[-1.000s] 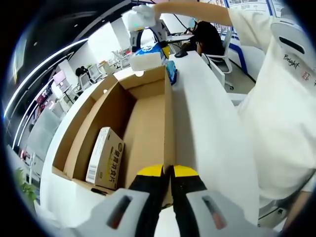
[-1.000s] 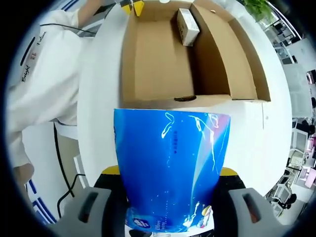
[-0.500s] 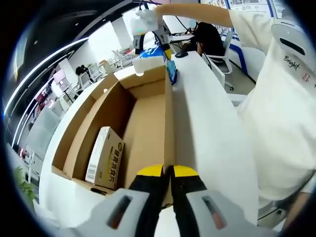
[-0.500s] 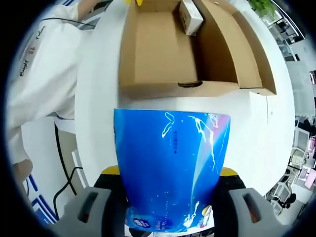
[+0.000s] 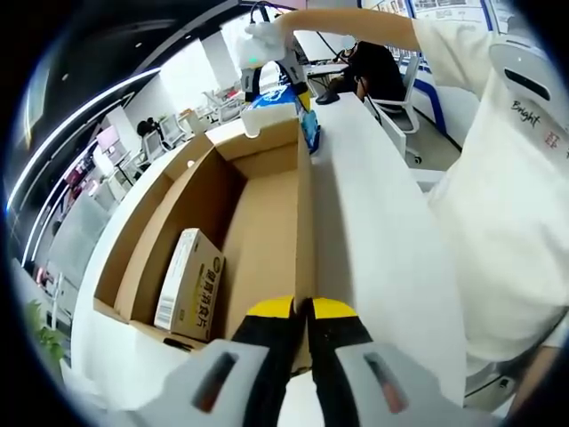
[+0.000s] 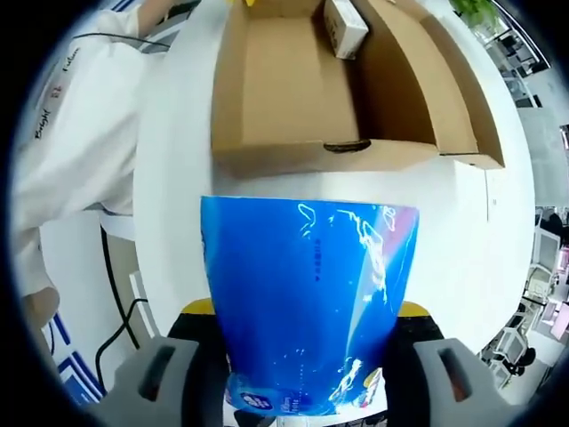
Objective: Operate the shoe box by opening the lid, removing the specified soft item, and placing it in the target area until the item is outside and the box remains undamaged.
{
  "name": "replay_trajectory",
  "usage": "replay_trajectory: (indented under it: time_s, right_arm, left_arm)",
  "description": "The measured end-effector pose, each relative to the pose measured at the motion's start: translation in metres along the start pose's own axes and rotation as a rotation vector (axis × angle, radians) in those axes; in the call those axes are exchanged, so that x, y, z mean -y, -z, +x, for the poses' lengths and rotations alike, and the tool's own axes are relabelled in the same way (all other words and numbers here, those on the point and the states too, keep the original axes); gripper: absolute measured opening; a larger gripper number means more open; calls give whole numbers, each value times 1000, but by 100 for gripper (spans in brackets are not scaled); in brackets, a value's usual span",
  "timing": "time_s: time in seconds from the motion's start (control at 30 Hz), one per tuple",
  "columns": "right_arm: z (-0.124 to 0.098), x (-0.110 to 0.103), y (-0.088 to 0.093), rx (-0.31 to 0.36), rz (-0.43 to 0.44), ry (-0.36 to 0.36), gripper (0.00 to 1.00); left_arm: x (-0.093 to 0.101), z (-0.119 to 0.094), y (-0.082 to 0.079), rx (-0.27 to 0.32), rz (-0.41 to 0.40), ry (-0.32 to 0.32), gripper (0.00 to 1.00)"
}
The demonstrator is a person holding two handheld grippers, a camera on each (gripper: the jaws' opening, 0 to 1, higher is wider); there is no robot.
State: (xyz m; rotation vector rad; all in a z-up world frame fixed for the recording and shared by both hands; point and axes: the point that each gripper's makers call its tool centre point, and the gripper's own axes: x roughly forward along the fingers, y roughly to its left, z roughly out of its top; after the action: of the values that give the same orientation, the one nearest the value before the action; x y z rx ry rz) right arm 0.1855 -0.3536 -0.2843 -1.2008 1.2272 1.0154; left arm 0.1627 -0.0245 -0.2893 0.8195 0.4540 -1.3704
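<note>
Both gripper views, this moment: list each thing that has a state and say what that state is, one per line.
Cardboard box: open, upright on the white table.
Blue soft pack: out of the box, held over the table.
Small carton: lying inside the box, against its side wall.
Left gripper: shut on the box's wall.
Right gripper: shut on the blue soft pack.

The open cardboard box (image 5: 258,222) is entered freely from above; only a small carton (image 5: 189,283) lies against one wall. The bare white table (image 5: 373,231) beside the box is passable. In the right gripper view, the blue pack (image 6: 307,302) blocks the near approach.
</note>
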Motion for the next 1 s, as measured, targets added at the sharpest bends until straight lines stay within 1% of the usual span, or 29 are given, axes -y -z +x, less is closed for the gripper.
replay_trajectory:
  time_s: [0.13,0.37,0.63,1.0]
  right_arm:
    - [2,1,1,-4,0,-2,71]
    - [5,3,2,10,1,-14,72]
    - [7,2,2,28,1,-8,73]
    - [10,3,2,21,1,-16,74]
  left_arm:
    - [0,0,0,0,1,-2,4]
    - [0,0,-1,6,2,-5,5]
    - [0,0,-2,9,4,-10,5]
    - [1,1,-2,10,3,-8,5]
